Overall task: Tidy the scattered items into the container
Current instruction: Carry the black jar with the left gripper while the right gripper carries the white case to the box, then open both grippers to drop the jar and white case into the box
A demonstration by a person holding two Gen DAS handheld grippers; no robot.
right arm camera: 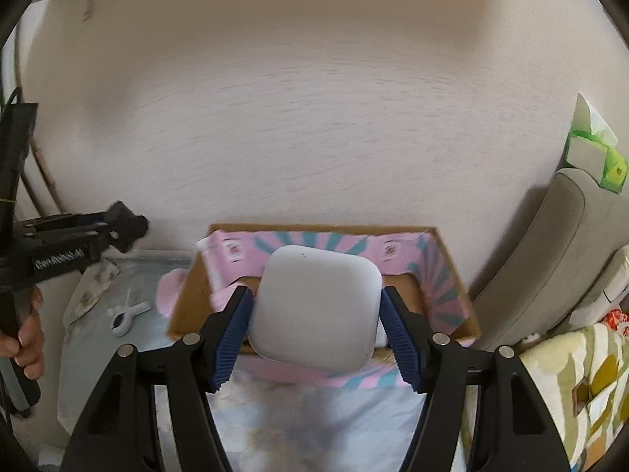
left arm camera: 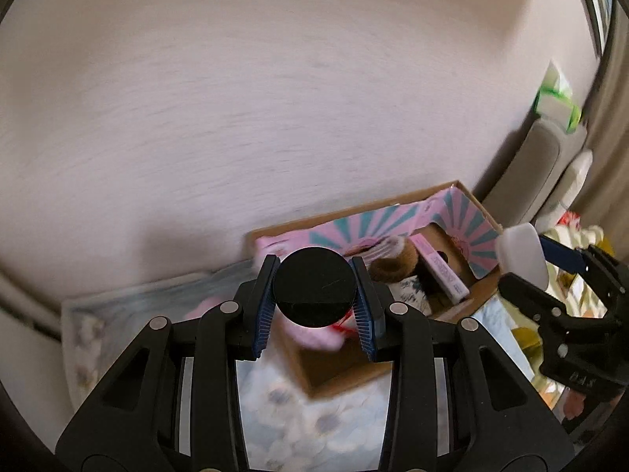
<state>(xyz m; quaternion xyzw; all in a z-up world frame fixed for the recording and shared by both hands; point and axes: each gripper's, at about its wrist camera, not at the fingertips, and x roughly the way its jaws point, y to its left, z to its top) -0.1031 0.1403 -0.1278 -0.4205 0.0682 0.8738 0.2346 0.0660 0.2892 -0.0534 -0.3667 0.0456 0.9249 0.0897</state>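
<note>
My left gripper (left arm camera: 314, 306) is shut on a round black disc (left arm camera: 314, 287), held above the near left part of the cardboard box (left arm camera: 460, 192) with pink and teal flaps. In the box lie a brown brush (left arm camera: 393, 263) and a pink tube (left arm camera: 442, 269). My right gripper (right arm camera: 316, 334) is shut on a white rounded square case (right arm camera: 316, 308), held over the box (right arm camera: 448, 259). The right gripper with the white case also shows in the left wrist view (left arm camera: 523, 255), to the right of the box.
A white clip (right arm camera: 125, 312) lies on the light blue patterned cloth (right arm camera: 314, 421) left of the box. A pink item (right arm camera: 171, 289) sits at the box's left side. A wall stands close behind. A grey cushion (right arm camera: 550, 255) and green tissue box (right arm camera: 593, 157) are at the right.
</note>
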